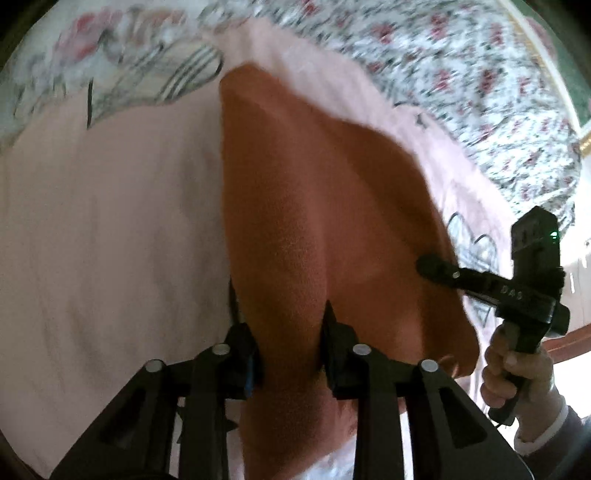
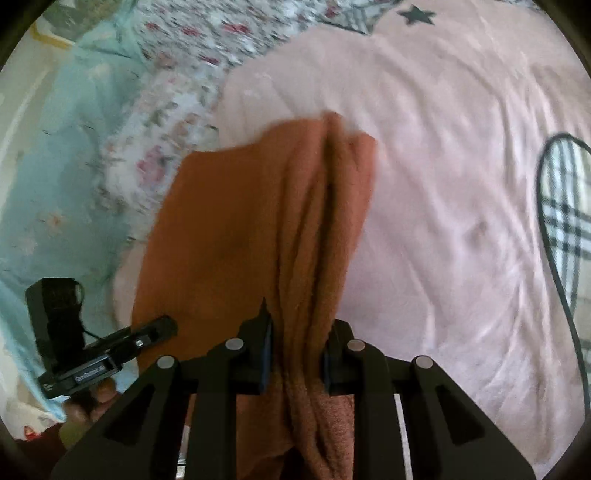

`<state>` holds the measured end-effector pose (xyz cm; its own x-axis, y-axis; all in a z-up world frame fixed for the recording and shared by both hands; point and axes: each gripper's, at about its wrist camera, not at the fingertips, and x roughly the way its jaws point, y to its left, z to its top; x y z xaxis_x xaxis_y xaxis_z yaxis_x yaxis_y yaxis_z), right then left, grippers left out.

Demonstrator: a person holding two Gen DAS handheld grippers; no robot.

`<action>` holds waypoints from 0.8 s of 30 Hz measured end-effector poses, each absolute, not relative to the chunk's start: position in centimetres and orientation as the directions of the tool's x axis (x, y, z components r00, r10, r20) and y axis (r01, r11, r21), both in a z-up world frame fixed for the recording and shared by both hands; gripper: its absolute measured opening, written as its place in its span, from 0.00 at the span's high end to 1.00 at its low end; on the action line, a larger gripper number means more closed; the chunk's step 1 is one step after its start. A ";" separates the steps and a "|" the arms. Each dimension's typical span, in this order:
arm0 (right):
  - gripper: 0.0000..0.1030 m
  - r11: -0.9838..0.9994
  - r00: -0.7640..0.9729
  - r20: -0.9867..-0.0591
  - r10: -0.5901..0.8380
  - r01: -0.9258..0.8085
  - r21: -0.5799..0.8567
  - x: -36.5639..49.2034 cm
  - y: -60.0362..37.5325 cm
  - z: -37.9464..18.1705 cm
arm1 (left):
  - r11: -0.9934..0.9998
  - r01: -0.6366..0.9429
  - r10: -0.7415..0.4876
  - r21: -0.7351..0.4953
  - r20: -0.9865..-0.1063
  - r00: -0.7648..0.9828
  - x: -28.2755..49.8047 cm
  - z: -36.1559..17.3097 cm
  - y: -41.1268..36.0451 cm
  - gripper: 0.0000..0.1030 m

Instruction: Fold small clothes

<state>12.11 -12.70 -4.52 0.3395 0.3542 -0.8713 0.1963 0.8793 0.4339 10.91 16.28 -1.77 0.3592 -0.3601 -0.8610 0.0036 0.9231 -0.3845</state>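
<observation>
A rust-orange knitted garment (image 1: 317, 206) hangs lifted above a pink bedspread (image 1: 110, 221). My left gripper (image 1: 291, 343) is shut on the garment's near edge, the cloth bunched between its jaws. My right gripper (image 2: 299, 343) is shut on another part of the same garment (image 2: 258, 229), which drapes away from it in long folds. The right gripper also shows in the left wrist view (image 1: 436, 266), touching the garment's right side. The left gripper shows in the right wrist view (image 2: 162, 328) at the cloth's left edge.
The pink bedspread (image 2: 443, 184) carries a black star print (image 2: 417, 15) and a plaid patch (image 2: 565, 206). A floral sheet (image 1: 461, 74) lies beyond it. Light blue cloth (image 2: 66, 147) lies at the left. Both views are blurred by motion.
</observation>
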 end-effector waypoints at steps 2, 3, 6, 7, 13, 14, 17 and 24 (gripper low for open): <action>0.68 0.868 0.337 -0.873 0.353 0.231 0.440 11.7 -13.4 -4.5 | 0.922 -0.018 -0.357 -0.387 -0.866 0.351 10.8 -2.0 16.9 0.60; 0.63 0.870 0.337 -0.877 0.341 0.241 0.431 11.5 -13.7 -4.2 | 0.917 -0.026 -0.364 -0.398 -0.862 0.354 10.6 -1.9 17.3 0.58; 0.61 0.902 0.392 -0.885 0.251 0.237 0.361 11.1 -14.1 -1.5 | 0.908 -0.043 -0.372 -0.416 -0.850 0.373 10.5 -1.5 18.8 0.56; 0.61 0.914 0.419 -0.881 0.218 0.230 0.335 11.2 -14.0 -0.5 | 0.906 -0.046 -0.373 -0.420 -0.846 0.380 10.7 -1.3 19.2 0.56; 0.61 0.921 0.438 -0.861 0.259 0.157 0.357 14.9 -12.7 0.0 | 0.907 -0.063 -0.363 -0.417 -0.848 0.387 12.0 -1.3 19.8 0.54; 0.61 0.920 0.423 -0.867 0.263 0.160 0.357 15.5 -12.6 -0.9 | 0.908 -0.064 -0.360 -0.415 -0.848 0.390 12.2 -1.2 19.7 0.54; 0.72 0.909 0.367 -0.889 0.275 0.201 0.364 16.6 -12.6 -3.6 | 0.907 -0.069 -0.361 -0.416 -0.850 0.383 12.0 -1.3 19.5 0.54; 0.90 0.887 0.492 -0.823 0.282 0.192 0.419 15.7 -14.6 -0.1 | 0.901 -0.051 -0.384 -0.431 -0.846 0.370 12.7 -1.0 18.9 0.45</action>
<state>15.72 -14.57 -0.10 0.4925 0.2821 -0.8233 0.1920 0.8875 0.4189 12.67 18.90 -1.05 0.3705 -0.3841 -0.8457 -0.0508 0.9007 -0.4314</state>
